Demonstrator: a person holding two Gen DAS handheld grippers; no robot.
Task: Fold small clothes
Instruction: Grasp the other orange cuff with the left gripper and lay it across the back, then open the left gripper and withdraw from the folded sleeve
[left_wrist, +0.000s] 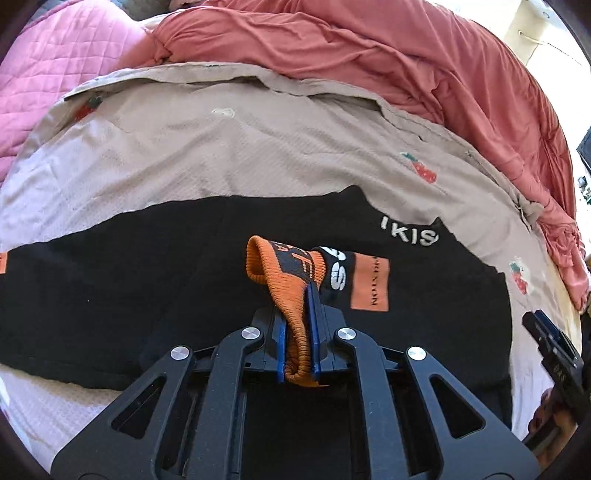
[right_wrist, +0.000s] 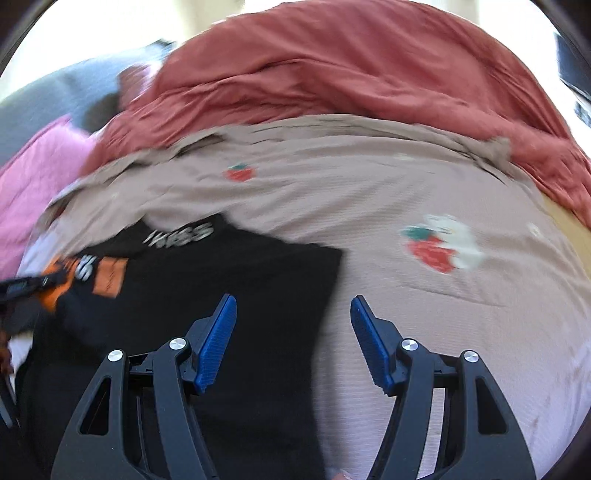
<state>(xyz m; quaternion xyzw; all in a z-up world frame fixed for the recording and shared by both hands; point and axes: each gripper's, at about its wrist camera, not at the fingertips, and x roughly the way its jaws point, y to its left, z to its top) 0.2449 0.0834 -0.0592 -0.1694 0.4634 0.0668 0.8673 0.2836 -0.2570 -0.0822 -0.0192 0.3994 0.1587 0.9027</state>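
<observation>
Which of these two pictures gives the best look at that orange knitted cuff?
The left wrist view: the orange knitted cuff sits sharp and centred, pinched in the left tongs. The right wrist view shows only a blurred orange scrap at its left edge.

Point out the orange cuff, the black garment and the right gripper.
orange cuff (left_wrist: 275, 280), left wrist view, on its ribbed fold ahead of the pads.
black garment (left_wrist: 147, 288), left wrist view, on its flat body.
right gripper (right_wrist: 293, 314), right wrist view, midway between its open blue fingertips.

Bedroom: strawberry-print bedsheet, rumpled duvet.
</observation>
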